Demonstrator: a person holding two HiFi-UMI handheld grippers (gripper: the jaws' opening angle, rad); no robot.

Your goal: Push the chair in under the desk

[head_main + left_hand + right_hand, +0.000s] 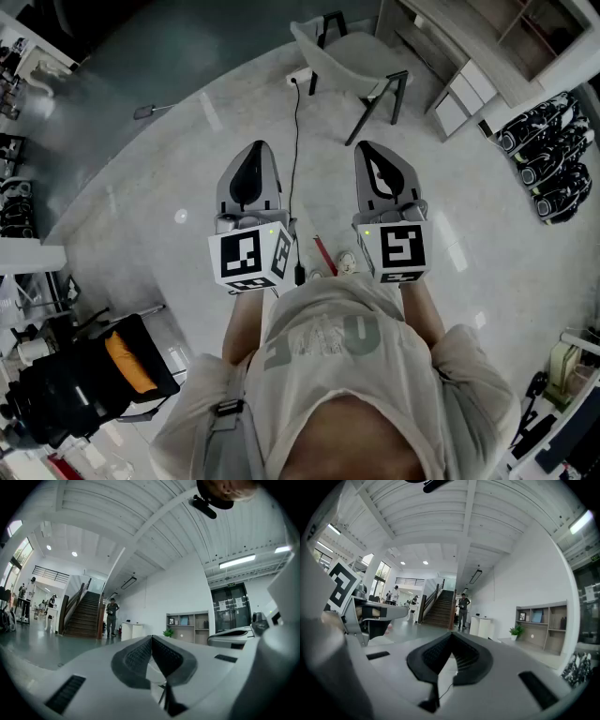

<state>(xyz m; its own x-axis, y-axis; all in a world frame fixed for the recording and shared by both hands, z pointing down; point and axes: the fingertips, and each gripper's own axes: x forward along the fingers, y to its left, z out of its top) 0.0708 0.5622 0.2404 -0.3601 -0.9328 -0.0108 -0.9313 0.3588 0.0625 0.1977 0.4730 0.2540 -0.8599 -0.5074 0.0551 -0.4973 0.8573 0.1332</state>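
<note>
Chair [349, 56]: pale seat, black legs; left gripper [257, 147] and right gripper [367, 149] fingers closed, empty.

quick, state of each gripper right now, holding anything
Left gripper: closed, holding nothing.
Right gripper: closed, holding nothing.

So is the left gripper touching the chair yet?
Apart. The head view shows bare floor between the left gripper and the chair; the gripper is shut and empty.
</note>
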